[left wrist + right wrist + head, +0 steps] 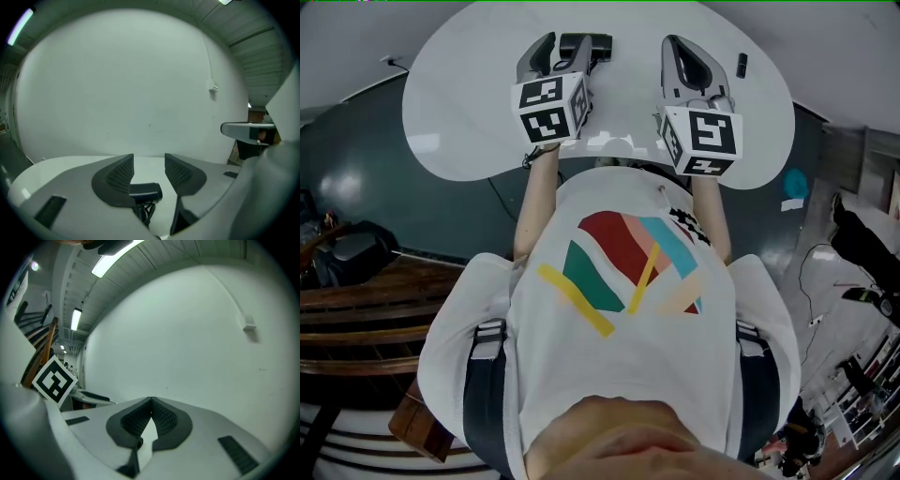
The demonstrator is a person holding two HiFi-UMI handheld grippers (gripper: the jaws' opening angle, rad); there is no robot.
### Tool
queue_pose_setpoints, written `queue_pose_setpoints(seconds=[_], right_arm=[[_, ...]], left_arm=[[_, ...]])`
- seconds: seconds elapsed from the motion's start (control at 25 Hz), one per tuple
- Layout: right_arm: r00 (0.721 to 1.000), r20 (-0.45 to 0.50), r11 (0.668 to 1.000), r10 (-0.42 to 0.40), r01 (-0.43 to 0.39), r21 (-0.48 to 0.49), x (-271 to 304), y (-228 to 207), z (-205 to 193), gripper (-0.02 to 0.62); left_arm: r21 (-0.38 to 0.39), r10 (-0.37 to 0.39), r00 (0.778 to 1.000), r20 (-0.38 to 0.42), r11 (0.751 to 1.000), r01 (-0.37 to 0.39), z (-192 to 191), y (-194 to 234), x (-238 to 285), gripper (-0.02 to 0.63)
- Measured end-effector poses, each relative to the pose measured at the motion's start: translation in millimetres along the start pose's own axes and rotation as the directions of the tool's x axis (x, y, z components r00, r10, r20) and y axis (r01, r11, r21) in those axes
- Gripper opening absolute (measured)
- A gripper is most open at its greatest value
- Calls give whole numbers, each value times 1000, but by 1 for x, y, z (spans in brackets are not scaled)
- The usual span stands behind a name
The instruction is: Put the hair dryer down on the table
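The black hair dryer (586, 45) lies on the white round table (469, 112) near its far edge. My left gripper (558, 52) is right at it. In the left gripper view the dryer's barrel (146, 190) sits low between the two jaws, with its coiled cord (145, 211) below. The left gripper (149, 164) is open: a gap shows between the barrel and the right pad. My right gripper (677, 45) hovers over the table to the dryer's right. In its own view the right gripper (151, 401) is shut, tips together, nothing in it.
A small black item (742, 64) lies on the table to the right of the right gripper. A white wall (140, 84) rises just beyond the table. Dark floor surrounds it, with wooden steps (356, 309) at the left and clutter at the right.
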State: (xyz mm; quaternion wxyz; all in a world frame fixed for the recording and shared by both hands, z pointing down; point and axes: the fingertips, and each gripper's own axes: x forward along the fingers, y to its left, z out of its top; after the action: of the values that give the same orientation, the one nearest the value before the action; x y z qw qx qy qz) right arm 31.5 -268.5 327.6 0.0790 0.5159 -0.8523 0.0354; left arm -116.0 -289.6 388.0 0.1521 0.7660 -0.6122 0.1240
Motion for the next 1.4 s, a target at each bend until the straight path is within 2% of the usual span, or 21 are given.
queue_pose_setpoints(seconds=[0.24,0.32,0.4,0.76,0.92,1.4], right_arm=[[999,51,999,18,-16,-41,-2,7,22,9],[998,66,999,24,-21,-43,-3,9,28,9],[996,81,999,27,-24,-39,-5,10,33,9],[991,131,999,-33,38,-37,-15,4,42,9],[992,119,997,-51,57,-49,-17,1,36,9],[992,114,995,-58,66,-71,-16,5,34,9]], left_arm=[[53,0,990,140,999,-8,47,-9,-22,169],[84,9,981,194,996,-25,63,-12,-31,117],[114,13,970,244,993,-43,77,-17,-41,34],[160,21,911,412,983,-95,111,-30,-74,15],[163,26,895,445,981,-110,116,-27,-82,15],[157,26,898,439,982,-105,112,-23,-80,15]])
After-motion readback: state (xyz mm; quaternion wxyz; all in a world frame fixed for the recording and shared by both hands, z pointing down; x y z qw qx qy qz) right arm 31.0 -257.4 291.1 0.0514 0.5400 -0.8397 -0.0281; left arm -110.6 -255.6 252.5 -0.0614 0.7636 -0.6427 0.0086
